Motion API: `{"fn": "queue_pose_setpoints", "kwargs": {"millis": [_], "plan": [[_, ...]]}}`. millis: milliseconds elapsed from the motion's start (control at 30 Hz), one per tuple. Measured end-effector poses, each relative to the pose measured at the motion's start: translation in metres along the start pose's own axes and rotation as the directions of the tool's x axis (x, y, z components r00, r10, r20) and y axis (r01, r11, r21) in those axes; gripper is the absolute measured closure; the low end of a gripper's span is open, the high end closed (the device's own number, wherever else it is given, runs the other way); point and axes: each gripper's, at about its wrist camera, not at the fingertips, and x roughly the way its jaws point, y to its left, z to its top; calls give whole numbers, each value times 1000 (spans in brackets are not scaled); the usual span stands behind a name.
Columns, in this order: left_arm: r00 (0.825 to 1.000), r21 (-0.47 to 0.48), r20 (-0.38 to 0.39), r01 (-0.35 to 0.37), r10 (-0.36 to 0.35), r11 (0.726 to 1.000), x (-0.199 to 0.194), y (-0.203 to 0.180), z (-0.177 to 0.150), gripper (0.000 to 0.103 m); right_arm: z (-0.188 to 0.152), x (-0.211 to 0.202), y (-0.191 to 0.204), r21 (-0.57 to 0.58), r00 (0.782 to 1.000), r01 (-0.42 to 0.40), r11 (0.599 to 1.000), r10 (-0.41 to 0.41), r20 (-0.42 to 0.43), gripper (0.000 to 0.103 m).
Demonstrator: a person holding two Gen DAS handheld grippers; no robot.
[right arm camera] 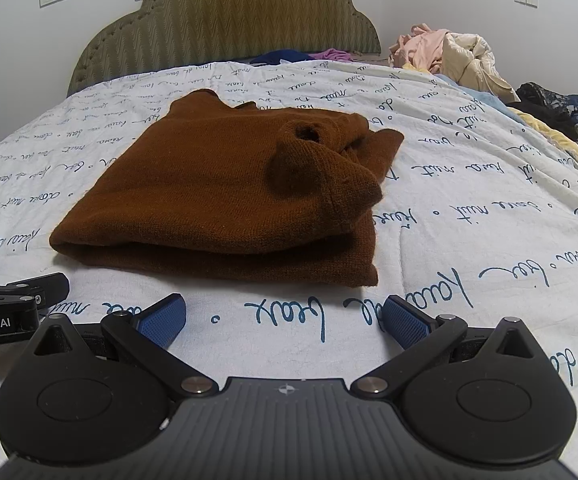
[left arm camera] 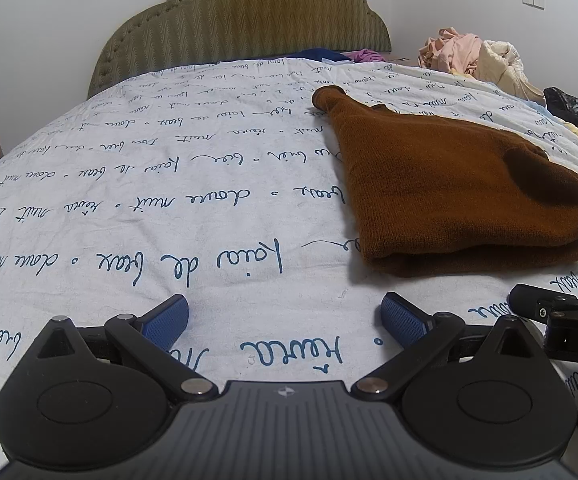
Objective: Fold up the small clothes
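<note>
A brown knitted garment (left arm camera: 441,184) lies folded on the white bed cover with blue writing (left arm camera: 169,200). In the right wrist view the garment (right arm camera: 217,200) sits straight ahead, its folded edge facing me. My left gripper (left arm camera: 285,318) is open and empty, low over the cover, with the garment ahead to its right. My right gripper (right arm camera: 285,318) is open and empty, just short of the garment's near edge. The right gripper's body shows at the left view's right edge (left arm camera: 561,316), and the left gripper's body at the right view's left edge (right arm camera: 9,308).
An olive padded headboard (right arm camera: 225,20) stands at the far end. A pile of pink and cream clothes (right arm camera: 449,56) and dark clothes (right arm camera: 561,108) lie along the right side of the bed. Blue and purple items (right arm camera: 309,56) lie by the headboard.
</note>
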Motion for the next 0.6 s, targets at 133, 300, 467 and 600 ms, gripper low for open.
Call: {"fn": "queue_pose_setpoints", "kwargs": {"millis": [133,300,467,600], "plan": [[1000,0,0,0,0,1000,0,0,0,0,0,0,0,0,1000,0,1000,0,0,0],[1000,0,0,0,0,1000,0,0,0,0,0,0,0,2,1000,-1,1000,1,0,0],[1000,0,0,0,0,1000,0,0,0,0,0,0,1,3,1000,-2,1000,2,1,0],[1000,0,0,0,0,1000,0,0,0,0,0,0,1,4,1000,-2,1000,2,1,0]]}}
